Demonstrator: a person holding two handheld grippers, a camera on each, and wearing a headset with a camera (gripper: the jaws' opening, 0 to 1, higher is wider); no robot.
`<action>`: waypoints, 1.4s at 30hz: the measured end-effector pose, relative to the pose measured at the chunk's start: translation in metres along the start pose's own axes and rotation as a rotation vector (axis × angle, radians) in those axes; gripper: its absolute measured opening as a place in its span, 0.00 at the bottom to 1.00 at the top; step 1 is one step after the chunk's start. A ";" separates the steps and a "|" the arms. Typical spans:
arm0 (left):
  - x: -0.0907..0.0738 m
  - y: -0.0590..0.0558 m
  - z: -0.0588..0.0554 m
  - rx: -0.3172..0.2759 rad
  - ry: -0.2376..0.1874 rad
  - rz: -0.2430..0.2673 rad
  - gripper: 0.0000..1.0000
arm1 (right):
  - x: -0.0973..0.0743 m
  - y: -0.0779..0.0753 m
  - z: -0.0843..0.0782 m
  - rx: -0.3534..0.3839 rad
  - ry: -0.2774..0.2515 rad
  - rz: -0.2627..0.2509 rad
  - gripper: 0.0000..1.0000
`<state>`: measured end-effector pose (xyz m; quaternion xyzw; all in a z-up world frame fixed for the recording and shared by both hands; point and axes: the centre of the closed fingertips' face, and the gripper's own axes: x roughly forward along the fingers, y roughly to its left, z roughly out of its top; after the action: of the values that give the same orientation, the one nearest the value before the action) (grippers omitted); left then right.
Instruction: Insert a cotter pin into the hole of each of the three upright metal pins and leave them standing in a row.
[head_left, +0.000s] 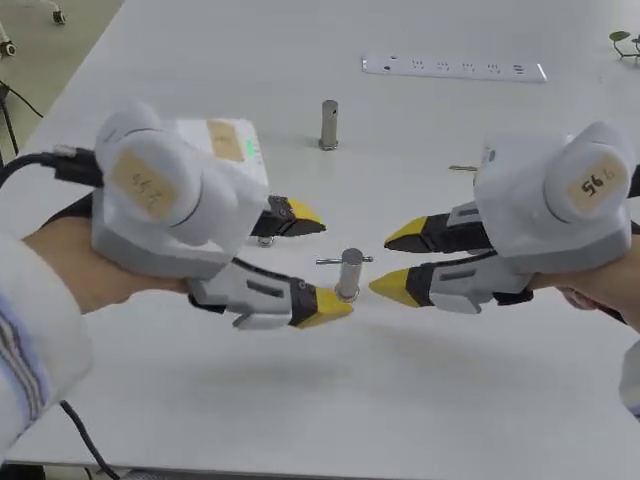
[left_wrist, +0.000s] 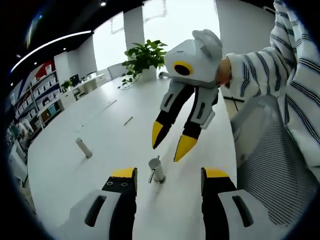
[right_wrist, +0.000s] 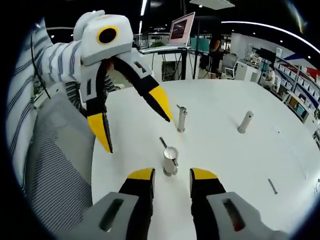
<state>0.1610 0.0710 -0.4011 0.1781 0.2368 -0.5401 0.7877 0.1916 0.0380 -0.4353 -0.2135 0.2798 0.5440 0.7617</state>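
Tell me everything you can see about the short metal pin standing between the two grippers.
The short silvery metal pin is a plain cylinder with what looks like a slightly flared base, standing upright on the white tabletop. A thin metal cotter pin runs crosswise through it near the top, sticking out on both sides. It sits between the open left gripper and the open right gripper; neither seems to touch it.

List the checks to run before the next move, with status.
1. The near pin is upright: ok.
2. A cotter pin is through it: ok.
3. Open and empty, left gripper and right gripper: ok.
4. The far pin has a cotter: not ok.
5. The middle pin has its cotter seated: cannot tell.
6. The loose cotter pin lies free to pick: ok.
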 end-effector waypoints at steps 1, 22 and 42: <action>-0.004 -0.005 -0.004 -0.016 -0.002 -0.011 0.50 | 0.000 0.002 -0.001 0.017 -0.003 0.003 0.25; -0.033 -0.016 -0.024 -0.179 -0.065 0.133 0.99 | 0.027 0.009 -0.008 0.215 -0.104 0.022 0.24; -0.058 0.005 -0.042 -0.341 -0.105 0.346 0.99 | 0.048 0.000 -0.013 0.176 -0.147 0.007 0.17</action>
<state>0.1408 0.1394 -0.4026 0.0522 0.2494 -0.3576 0.8984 0.2016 0.0638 -0.4764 -0.1043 0.2708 0.5340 0.7941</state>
